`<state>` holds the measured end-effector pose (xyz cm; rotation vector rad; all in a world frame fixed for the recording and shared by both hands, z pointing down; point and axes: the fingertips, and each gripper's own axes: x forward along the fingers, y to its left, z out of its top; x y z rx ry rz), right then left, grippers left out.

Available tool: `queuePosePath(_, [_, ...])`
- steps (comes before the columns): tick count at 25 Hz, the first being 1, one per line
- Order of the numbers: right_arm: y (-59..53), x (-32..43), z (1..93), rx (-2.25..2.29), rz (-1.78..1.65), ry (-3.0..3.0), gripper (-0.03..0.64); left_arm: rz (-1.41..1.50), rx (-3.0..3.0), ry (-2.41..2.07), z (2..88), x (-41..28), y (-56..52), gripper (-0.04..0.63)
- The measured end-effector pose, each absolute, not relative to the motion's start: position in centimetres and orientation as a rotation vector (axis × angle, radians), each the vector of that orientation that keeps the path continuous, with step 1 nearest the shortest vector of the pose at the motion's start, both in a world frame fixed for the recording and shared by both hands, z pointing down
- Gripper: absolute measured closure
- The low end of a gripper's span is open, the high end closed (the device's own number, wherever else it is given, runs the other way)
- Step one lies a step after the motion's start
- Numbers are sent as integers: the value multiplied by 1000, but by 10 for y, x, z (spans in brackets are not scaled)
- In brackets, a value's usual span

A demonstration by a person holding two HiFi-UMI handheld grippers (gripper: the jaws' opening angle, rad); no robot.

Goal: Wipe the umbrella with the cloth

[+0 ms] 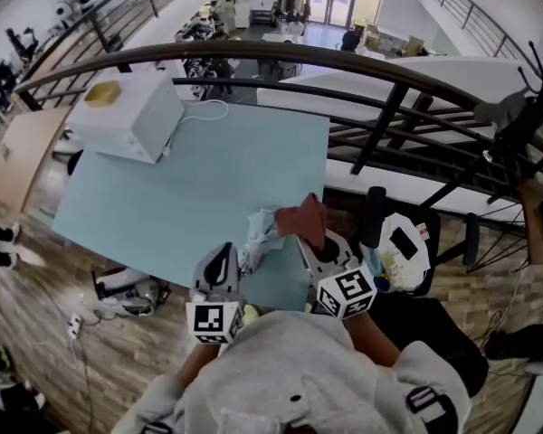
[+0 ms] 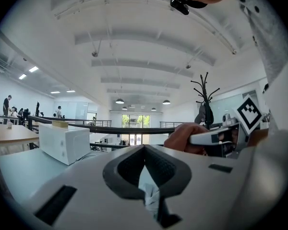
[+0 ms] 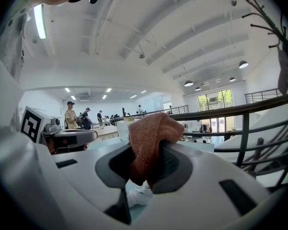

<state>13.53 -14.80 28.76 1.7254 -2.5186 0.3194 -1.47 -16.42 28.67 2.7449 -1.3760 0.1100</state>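
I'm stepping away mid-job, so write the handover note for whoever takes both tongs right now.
Left tongs: shut on pale crumpled fabric, apparently the umbrella, held over the near edge of the blue table.
Right tongs: shut on the reddish cloth, right beside the umbrella; contact unclear.
Done: both things gripped.
To do: wiping; how much is already wiped can't be told.

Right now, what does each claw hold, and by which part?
Right claw pinches the rust-brown cloth at a bunched fold; left claw grips the pale umbrella by its crumpled fabric.
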Motion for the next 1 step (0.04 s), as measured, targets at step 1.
queuePosePath(1, [-149,136,288,1721,322,-2522,535,109,2741,-1378,287,-14,-164,580])
